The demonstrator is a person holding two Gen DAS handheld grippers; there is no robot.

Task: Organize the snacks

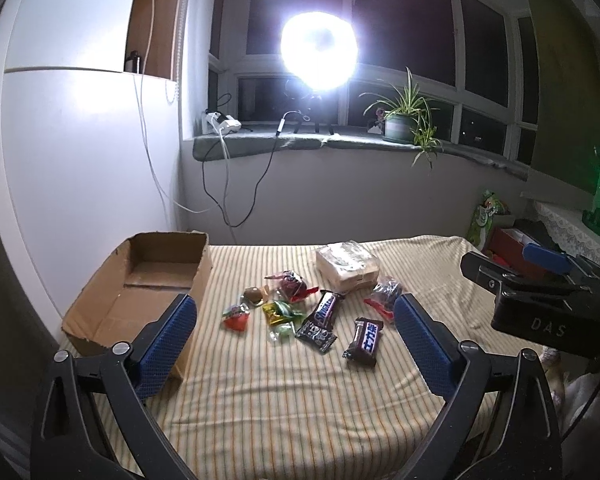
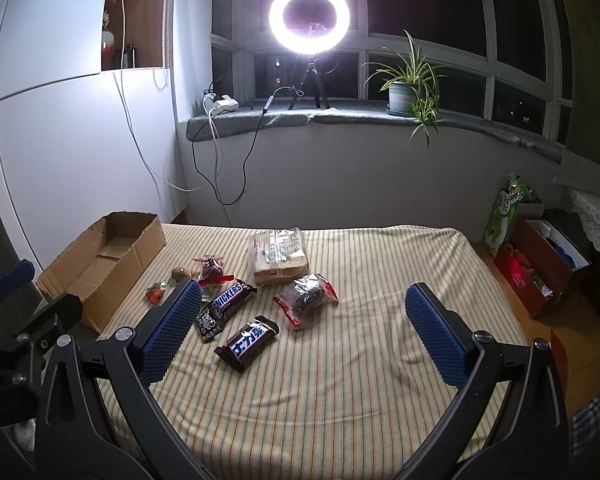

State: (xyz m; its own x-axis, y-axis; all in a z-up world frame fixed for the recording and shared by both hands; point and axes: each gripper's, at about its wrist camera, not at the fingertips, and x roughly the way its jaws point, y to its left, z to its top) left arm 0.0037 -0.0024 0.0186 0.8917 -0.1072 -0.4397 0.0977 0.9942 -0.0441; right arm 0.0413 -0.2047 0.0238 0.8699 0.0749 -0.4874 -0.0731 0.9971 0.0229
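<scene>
An empty box (image 2: 100, 264) sits at the bed's (image 2: 340, 400) left edge. Snacks (image 2: 228, 304) lie scattered mid-bed: light, crinkly, slippery wrappers, best pinched across their middles. Both the left tongs (image 1: 296, 320) and right tongs (image 2: 304, 304) gape wide, holding nothing.

Left tongs (image 1: 294, 340): jaws spread wide, nothing between blue pads (image 1: 166, 350), held level, aimed forward and slightly down. Right tongs (image 2: 300, 332): likewise spread wide, empty, blue pads (image 2: 436, 334) well apart. Both side by side, left one's black frame visible at right view's left edge.
</scene>
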